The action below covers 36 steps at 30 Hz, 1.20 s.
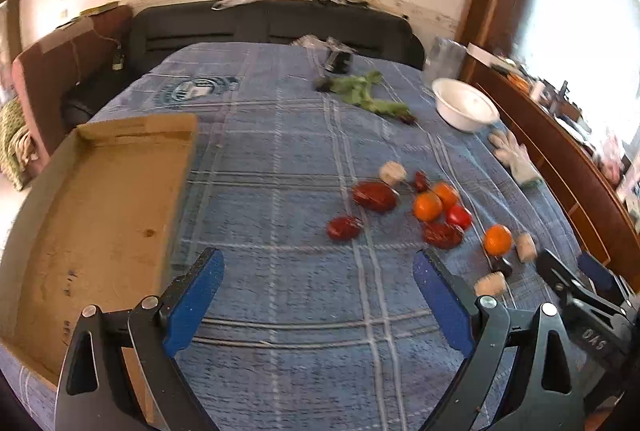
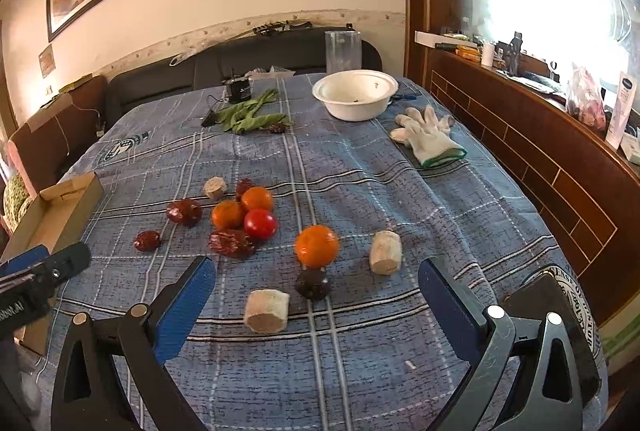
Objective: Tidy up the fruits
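Note:
Fruits lie loose on the blue checked tablecloth [image 2: 460, 215]. Three oranges show in the right wrist view; the nearest orange [image 2: 317, 245] also shows in the left wrist view [image 1: 497, 240]. A red tomato [image 2: 260, 223] sits among several dark red dates [image 2: 231, 243]. Beige cut chunks [image 2: 267, 311] and a dark piece [image 2: 313, 284] lie nearby. My right gripper [image 2: 316, 289] is open and empty, just short of the nearest chunk. My left gripper [image 1: 318, 281] is open and empty over bare cloth, between the fruit and an empty cardboard tray [image 1: 96, 215].
A white bowl [image 2: 355, 93] stands at the far right, with a white glove [image 2: 430, 133] beside it. Green leaves [image 2: 248, 115] and a small dark object [image 2: 237, 89] lie at the back. A wooden sideboard [image 2: 560, 167] runs along the table's right side.

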Available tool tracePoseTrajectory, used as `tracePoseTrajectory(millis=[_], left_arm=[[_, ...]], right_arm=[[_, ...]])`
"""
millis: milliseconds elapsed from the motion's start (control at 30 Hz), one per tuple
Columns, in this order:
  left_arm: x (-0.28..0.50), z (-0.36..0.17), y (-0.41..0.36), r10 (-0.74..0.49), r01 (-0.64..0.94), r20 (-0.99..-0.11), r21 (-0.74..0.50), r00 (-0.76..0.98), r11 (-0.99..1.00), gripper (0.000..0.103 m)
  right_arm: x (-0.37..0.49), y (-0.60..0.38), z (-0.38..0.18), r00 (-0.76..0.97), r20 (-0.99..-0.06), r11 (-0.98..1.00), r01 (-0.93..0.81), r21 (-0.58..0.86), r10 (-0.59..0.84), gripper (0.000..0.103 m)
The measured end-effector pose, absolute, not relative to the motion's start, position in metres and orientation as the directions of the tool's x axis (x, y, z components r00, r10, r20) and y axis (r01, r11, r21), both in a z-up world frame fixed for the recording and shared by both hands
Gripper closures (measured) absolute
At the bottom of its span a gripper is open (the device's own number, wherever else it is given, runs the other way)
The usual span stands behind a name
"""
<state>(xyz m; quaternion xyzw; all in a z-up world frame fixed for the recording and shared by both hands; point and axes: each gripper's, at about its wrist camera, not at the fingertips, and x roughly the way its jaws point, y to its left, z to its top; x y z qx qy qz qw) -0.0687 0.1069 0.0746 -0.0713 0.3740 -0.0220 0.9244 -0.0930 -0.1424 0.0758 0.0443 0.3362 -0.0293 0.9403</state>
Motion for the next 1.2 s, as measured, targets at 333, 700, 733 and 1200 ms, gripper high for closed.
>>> tracePoseTrajectory(millis=[333, 700, 733, 1200], left_arm=[[-0.063, 0.073, 0.145, -0.089, -0.083, -0.701, -0.208, 0.707, 0.975, 0.008], [-0.064, 0.059, 0.049, -0.338, 0.237, -0.742, -0.244, 0.579, 0.940, 0.011], [-0.064, 0.058, 0.039, -0.359, 0.265, -0.742, -0.248, 0.566, 0.932, 0.014], [-0.040, 0.017, -0.045, -0.355, 0.373, -0.818, -0.188, 0.452, 0.909, 0.041]], right_arm=[[-0.101, -0.206, 0.075, 0.754, -0.652, 0.967, 0.215, 0.134, -0.078, 0.000], [-0.068, -0.216, 0.063, 0.701, -0.713, 0.970, 0.158, 0.185, 0.022, 0.022], [-0.065, -0.216, 0.059, 0.693, -0.720, 0.970, 0.149, 0.190, 0.035, 0.026], [-0.026, -0.210, 0.032, 0.643, -0.763, 0.977, 0.108, 0.183, 0.072, 0.041]])
